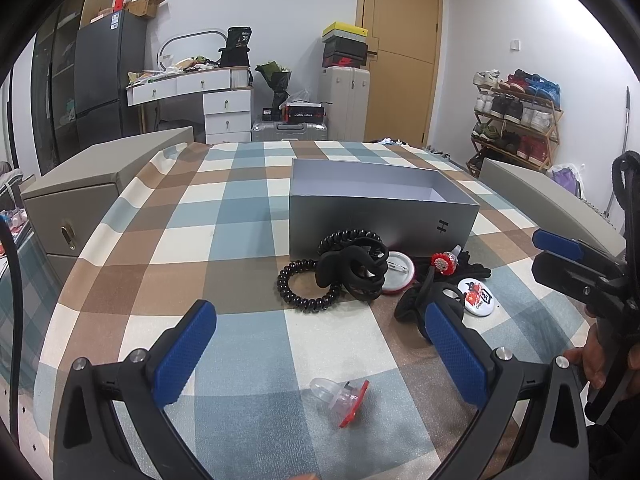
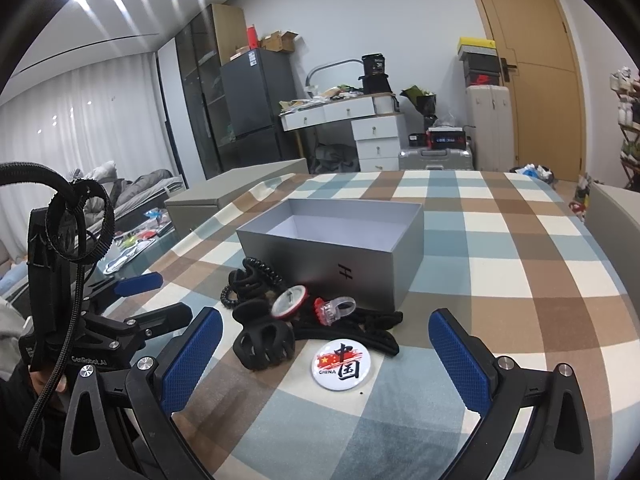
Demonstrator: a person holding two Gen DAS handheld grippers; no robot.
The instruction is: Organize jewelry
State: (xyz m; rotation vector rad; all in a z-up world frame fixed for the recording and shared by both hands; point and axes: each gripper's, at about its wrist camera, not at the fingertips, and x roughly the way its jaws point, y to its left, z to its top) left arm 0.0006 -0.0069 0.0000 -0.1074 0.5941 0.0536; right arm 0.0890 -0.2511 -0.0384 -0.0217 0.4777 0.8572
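Hovering low over the near edge of the checked tablecloth (image 1: 248, 184), the left gripper (image 1: 320, 356) has its blue-padded jaws spread wide with nothing between them; a clear plastic ring with a red top (image 1: 340, 396) lies on the cloth just below the gap. The right gripper (image 2: 324, 360) is held at much the same height, its jaws also wide apart and empty, pointing at a round white badge marked CHINA (image 2: 340, 364) that lies flat on the cloth. A hand (image 1: 596, 364) grips its handle at the right edge of the left wrist view. Near the middle of the cloth stands an open grey box (image 2: 340, 248), which looks empty inside. Against its near wall sits the jewelry heap: a black coiled hair tie (image 1: 308, 288), a black claw clip (image 2: 264, 344), a red-rimmed badge (image 2: 290, 302) lying face down, another clear ring with a red top (image 2: 334, 310) and a black fabric band (image 2: 380, 328). Behind the table are a wooden door (image 2: 532, 72), a white dresser (image 2: 376, 136), a dark fridge (image 2: 256, 96) and a shoe rack (image 1: 516, 116).
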